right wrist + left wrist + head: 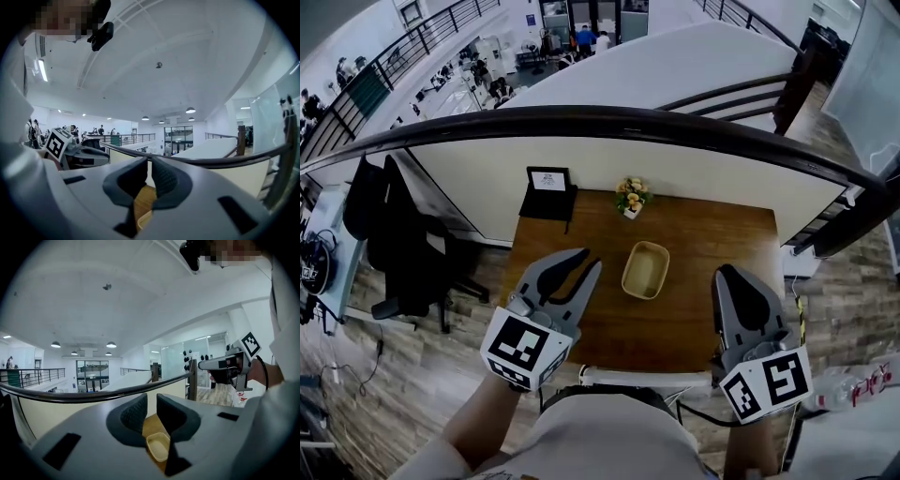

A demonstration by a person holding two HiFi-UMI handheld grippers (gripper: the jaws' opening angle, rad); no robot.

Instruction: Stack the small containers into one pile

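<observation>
One beige rectangular container (pixel 645 270) sits on the wooden table (pixel 712 234), near its middle. In the left gripper view this container (pixel 158 446) shows low, just beyond the jaws. My left gripper (pixel 589 260) hangs above the table to the container's left, its jaws a narrow gap apart with nothing between them (pixel 151 401). On the container's right, my right gripper (pixel 727 272) is held in the air, shut and empty (pixel 149 164). A sliver of the container's rim (pixel 144 219) peeks out under its jaws.
A small pot of flowers (pixel 631 197) stands at the table's back edge, and a black stand with a white card (pixel 548 190) at the back left. A dark curved railing (pixel 609 120) runs behind the table. A black office chair (pixel 403 244) stands to the left.
</observation>
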